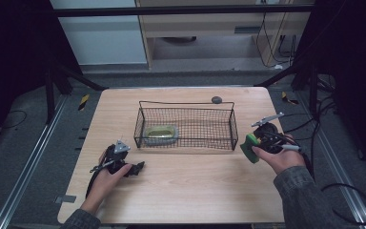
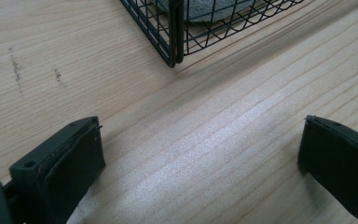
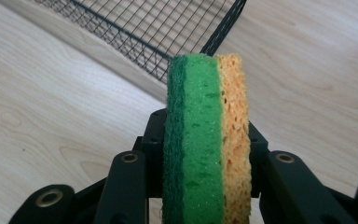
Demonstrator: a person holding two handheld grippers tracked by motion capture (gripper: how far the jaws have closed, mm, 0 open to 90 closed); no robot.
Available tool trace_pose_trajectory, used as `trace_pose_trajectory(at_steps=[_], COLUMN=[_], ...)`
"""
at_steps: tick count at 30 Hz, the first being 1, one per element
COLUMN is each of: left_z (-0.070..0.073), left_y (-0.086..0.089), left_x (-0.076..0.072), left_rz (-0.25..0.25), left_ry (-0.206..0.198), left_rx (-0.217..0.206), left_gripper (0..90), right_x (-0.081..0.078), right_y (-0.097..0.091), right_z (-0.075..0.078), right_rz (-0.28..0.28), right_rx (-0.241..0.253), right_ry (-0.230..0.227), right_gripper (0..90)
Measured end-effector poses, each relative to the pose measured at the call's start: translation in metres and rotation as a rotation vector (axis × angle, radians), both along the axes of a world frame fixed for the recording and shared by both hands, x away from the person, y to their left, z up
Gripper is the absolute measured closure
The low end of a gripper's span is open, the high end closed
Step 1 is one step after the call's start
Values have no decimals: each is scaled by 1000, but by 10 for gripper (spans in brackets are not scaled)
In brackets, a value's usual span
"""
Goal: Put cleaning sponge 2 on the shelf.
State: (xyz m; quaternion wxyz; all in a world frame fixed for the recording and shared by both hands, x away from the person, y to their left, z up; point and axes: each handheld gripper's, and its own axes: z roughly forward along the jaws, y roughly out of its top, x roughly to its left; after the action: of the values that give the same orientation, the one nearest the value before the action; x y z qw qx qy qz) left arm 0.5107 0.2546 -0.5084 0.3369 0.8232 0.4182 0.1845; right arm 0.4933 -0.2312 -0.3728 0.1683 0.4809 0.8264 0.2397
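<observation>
We see R gripper (image 1: 253, 145) pinching sponge (image 3: 207, 140) edge-on, just R of wire basket (image 1: 186, 125) on table (image 1: 186, 191), L gripper (image 1: 136, 168) jaws spread wide, nothing between, near basket's front-L corner, tin (image 1: 161, 134) inside basket.

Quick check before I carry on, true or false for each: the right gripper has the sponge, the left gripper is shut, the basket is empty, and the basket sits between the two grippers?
1. The right gripper is shut on the sponge. True.
2. The left gripper is shut. False: it is open over bare table.
3. The basket is empty. False: a pale oval dish lies in its left end.
4. The basket sits between the two grippers. True.
</observation>
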Motion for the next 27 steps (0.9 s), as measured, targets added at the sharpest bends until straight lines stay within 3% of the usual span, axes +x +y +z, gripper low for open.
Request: trace_pose_trajectory(at_steps=[9, 19, 27], left_z=[0, 0, 0], left_y=[0, 0, -1], left_x=[0, 0, 1], left_rz=[-2, 3, 8], left_ry=[0, -1, -1], left_rx=[0, 0, -8], left_gripper=[0, 0, 0], right_x=[7, 30, 41], right_y=[-14, -21, -22], right_z=[17, 37, 56], right_rz=[-27, -42, -40], right_rx=[7, -12, -55], right_ry=[-50, -85, -113], right_gripper=[641, 641, 641])
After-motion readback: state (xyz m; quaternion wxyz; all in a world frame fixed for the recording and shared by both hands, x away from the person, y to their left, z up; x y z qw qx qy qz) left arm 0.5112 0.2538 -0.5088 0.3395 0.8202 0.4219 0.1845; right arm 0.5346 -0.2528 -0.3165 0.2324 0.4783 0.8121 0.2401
